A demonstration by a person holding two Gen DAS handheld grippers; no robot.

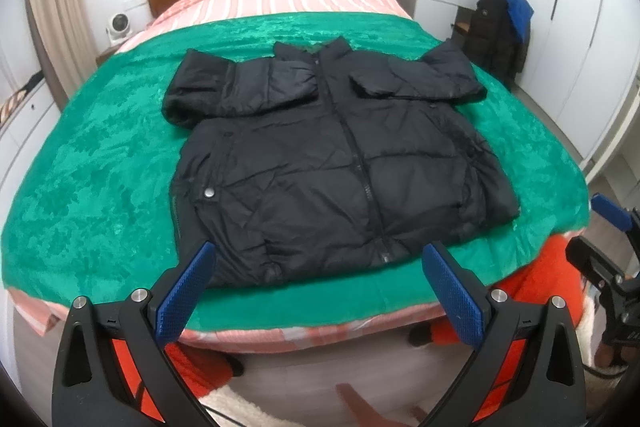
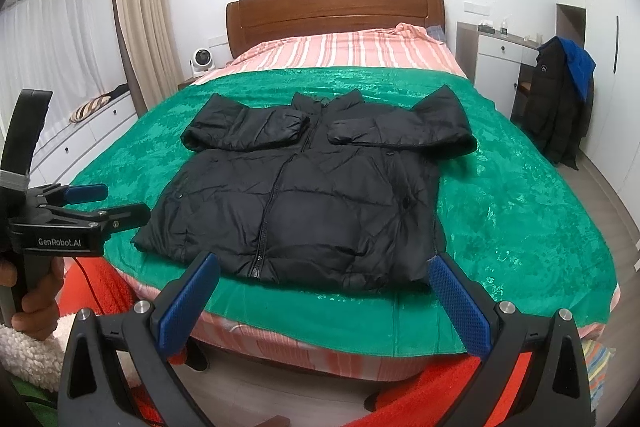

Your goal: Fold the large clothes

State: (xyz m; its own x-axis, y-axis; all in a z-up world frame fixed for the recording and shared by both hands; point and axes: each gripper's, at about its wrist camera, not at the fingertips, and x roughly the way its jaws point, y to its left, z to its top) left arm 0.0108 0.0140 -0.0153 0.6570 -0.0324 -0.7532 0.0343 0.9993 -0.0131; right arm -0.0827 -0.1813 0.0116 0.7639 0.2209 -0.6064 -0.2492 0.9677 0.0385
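Observation:
A black puffer jacket (image 1: 328,155) lies face up on a green blanket (image 1: 100,155) on the bed, zipped, with both sleeves folded across the chest. It also shows in the right wrist view (image 2: 320,187). My left gripper (image 1: 320,279) is open and empty, held off the foot of the bed, just short of the jacket's hem. My right gripper (image 2: 324,287) is open and empty, also short of the hem. The left gripper shows from the side in the right wrist view (image 2: 92,203); the right gripper shows at the right edge of the left wrist view (image 1: 612,227).
The bed has a striped pink sheet (image 2: 340,47) and a wooden headboard (image 2: 336,11). A chair draped with dark and blue coats (image 2: 564,99) stands to the right by a white desk (image 2: 500,59). White drawers (image 2: 80,131) run along the left wall.

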